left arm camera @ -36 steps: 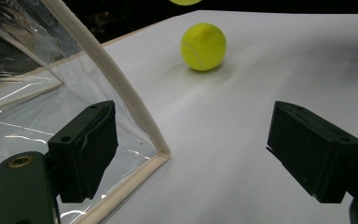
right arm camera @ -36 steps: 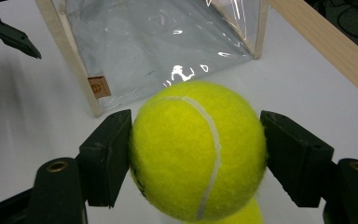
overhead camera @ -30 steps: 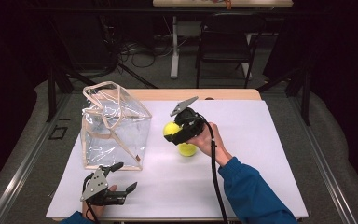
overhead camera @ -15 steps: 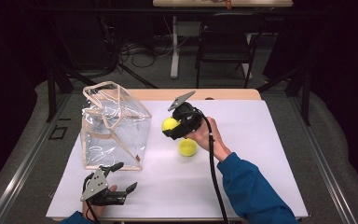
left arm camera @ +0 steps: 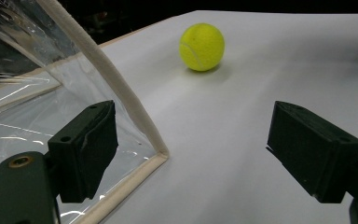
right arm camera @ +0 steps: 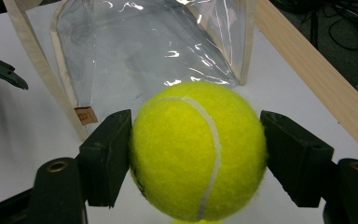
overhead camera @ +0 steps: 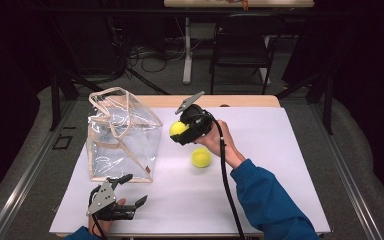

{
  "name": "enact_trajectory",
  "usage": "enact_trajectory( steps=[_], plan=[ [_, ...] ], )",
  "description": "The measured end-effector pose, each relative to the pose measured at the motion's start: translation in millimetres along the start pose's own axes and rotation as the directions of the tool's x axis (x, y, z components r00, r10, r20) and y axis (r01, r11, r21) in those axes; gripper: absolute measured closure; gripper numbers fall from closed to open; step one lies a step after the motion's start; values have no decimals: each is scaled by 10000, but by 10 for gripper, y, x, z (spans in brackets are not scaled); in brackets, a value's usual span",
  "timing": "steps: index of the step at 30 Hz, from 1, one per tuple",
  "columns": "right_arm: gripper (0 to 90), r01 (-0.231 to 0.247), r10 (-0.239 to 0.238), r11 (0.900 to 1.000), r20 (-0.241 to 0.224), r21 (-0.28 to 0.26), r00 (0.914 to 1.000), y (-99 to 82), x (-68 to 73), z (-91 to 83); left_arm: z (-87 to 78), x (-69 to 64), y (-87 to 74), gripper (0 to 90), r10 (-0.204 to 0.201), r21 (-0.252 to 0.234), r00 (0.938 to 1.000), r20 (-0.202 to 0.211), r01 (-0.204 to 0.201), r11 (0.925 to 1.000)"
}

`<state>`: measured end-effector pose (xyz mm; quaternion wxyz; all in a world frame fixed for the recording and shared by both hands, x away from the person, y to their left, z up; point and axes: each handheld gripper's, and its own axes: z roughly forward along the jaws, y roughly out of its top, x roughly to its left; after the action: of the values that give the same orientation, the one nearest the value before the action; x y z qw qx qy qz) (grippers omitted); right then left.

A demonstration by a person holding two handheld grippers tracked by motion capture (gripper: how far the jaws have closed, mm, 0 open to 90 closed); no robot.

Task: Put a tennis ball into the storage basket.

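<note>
Sitting clamped between the right gripper (overhead camera: 182, 131)'s closed jaws above the white table (overhead camera: 280, 165), the fuzzy yellow tennis ball (right arm camera: 198, 151) could strike the clear plastic bag (overhead camera: 122, 137)'s rim and tip it, since the open, empty left gripper (overhead camera: 125, 192) steadies nothing.

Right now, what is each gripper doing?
Left gripper: open, holding nothing.
Right gripper: closed on a fuzzy yellow tennis ball.

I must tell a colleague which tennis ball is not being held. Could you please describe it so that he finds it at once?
Start from the clear plastic bag on the white table. To the bag's right, the right gripper clamps one tennis ball above the table. The free tennis ball lies alone on the surface just nearer the person, with nothing touching it.
</note>
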<state>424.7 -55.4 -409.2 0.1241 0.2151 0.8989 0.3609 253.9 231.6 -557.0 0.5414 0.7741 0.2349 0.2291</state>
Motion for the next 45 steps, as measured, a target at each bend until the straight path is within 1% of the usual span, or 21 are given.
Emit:
enact_trajectory(
  steps=[8, 18, 30, 38, 45],
  plan=[
    [271, 83, -83, 10000, -1, -21, 10000, 86, 10, 23, 0, -2, 0, 158, 12, -4, 10000, -4, -12, 10000],
    [271, 153, -152, 9998, 85, -114, 9998, 161, -17, -8, 2, 1, 0, 158, -20, 31, 10000, 11, 20, 10000],
    [271, 237, -232, 9991, 145, -361, 9996, 290, -10, -31, -2, 2, 1, 158, 9, 44, 10000, 53, -9, 10000],
    [271, 327, -320, 9985, 150, -450, 9994, 356, 6, -8, -3, 0, 2, 158, 30, 41, 10000, 48, -30, 10000],
    [271, 363, -349, 9974, 232, -624, 9991, 406, -1, -31, 0, 4, -1, 158, -24, 20, 10000, -2, 24, 10000]
  ],
)
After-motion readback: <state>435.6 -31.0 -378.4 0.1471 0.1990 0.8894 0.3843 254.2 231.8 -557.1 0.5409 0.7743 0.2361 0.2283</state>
